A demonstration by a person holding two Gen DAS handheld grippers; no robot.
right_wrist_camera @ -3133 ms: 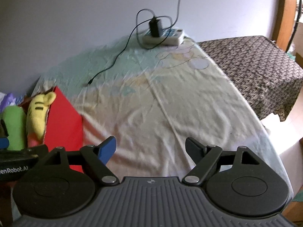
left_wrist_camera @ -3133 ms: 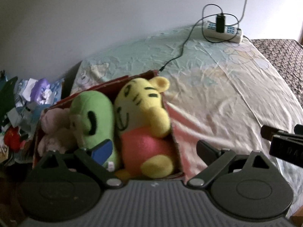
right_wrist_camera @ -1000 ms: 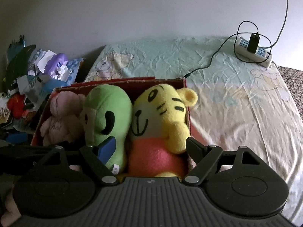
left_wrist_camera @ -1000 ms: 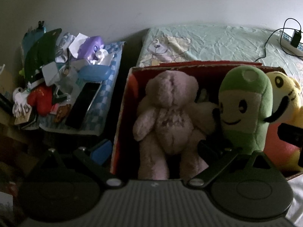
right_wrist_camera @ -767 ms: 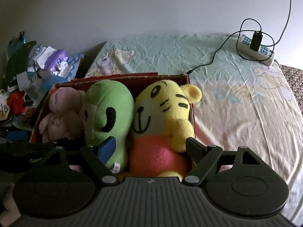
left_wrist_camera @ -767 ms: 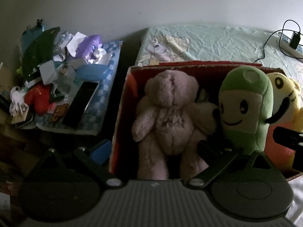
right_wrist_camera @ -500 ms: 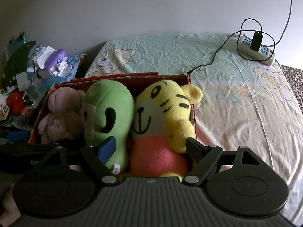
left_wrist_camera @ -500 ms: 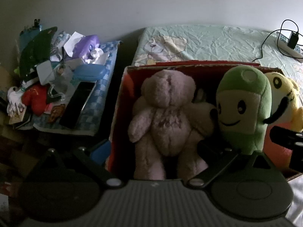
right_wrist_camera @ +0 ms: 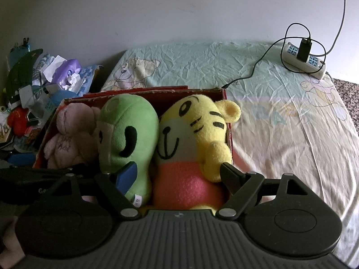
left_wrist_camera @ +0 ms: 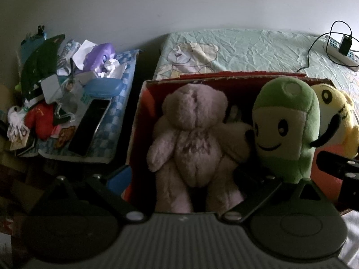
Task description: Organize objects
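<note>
Though going only by two wrist views, counted three soft toys already down in the red box: pink teddy at the left end, green plush in the middle, yellow tiger at the right end, all pressed up against each other. Found the box sitting on the bed sheet, near its left edge. Saw nothing loose on the sheet apart from a power strip and its cable, way off by the wall. So called the toy sorting pretty much done. Couldn't rule out a last nudge of the box, though.

Had the left gripper spread wide over the teddy's legs, holding nothing. Same for the right gripper: spread wide in front of the green plush and the tiger's pink belly, empty, not clearly touching either.

Couldn't make out much in the junk pile beside the bed: too dark and jumbled, no idea whether part of the job. Spotted something small tucked between teddy and green plush, couldn't tell what. Lost the tiger's feet and the box's near wall behind the gripper bodies. Also had the tiger half cut off at the frame edge in the left view.
</note>
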